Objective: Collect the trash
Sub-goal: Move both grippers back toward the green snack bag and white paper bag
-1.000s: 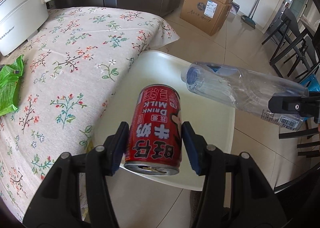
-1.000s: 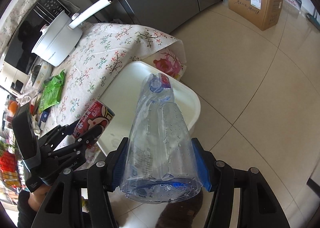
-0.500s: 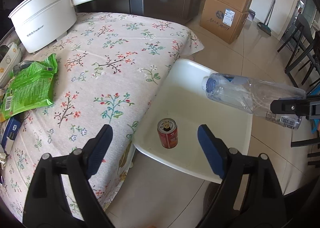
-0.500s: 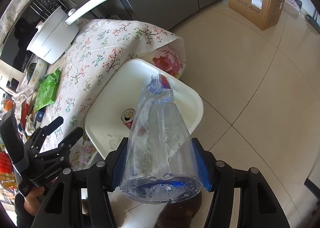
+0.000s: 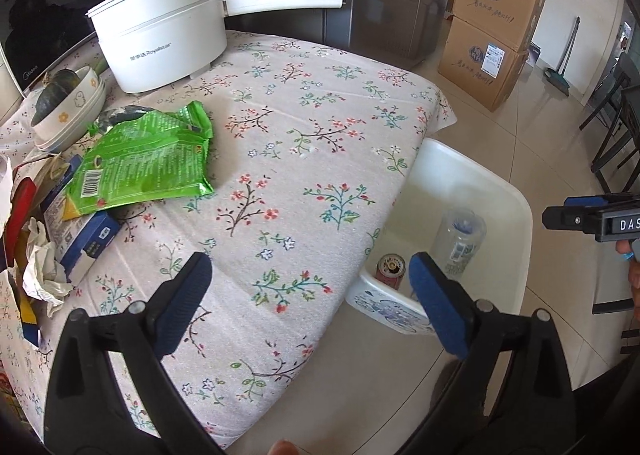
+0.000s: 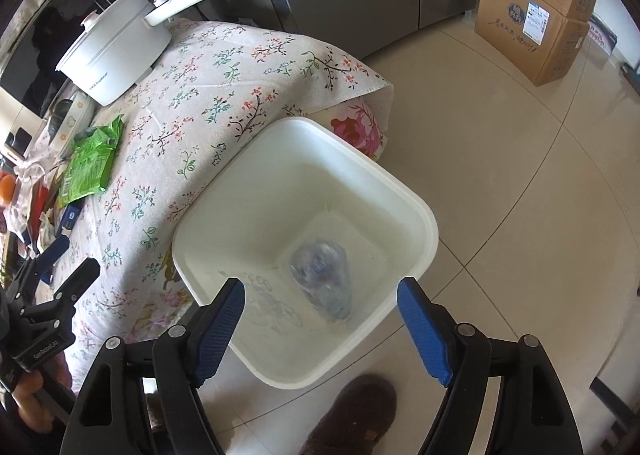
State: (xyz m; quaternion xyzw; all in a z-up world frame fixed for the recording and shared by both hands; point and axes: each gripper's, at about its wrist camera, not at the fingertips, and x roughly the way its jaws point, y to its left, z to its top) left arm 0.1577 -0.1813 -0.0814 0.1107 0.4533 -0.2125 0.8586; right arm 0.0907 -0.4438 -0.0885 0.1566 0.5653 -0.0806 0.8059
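Observation:
A white bin stands on the floor against the table's corner. Inside it lie a clear plastic bottle and a red drink can; the can is hidden in the right wrist view. My left gripper hovers over the table's near corner, its jaws still opening and nothing between them. My right gripper hangs above the bin, jaws opening, with the bottle lying free far below them. A green snack wrapper lies on the floral tablecloth.
A white electric pot with a long handle and stacked bowls stand at the table's back. Crumpled paper and small boxes crowd the left edge. Cardboard boxes sit on the tiled floor. A slippered foot is beside the bin.
The left gripper let the can fall into the bin, then swung left and up over the table. The right gripper opened and the bottle dropped into the bin.

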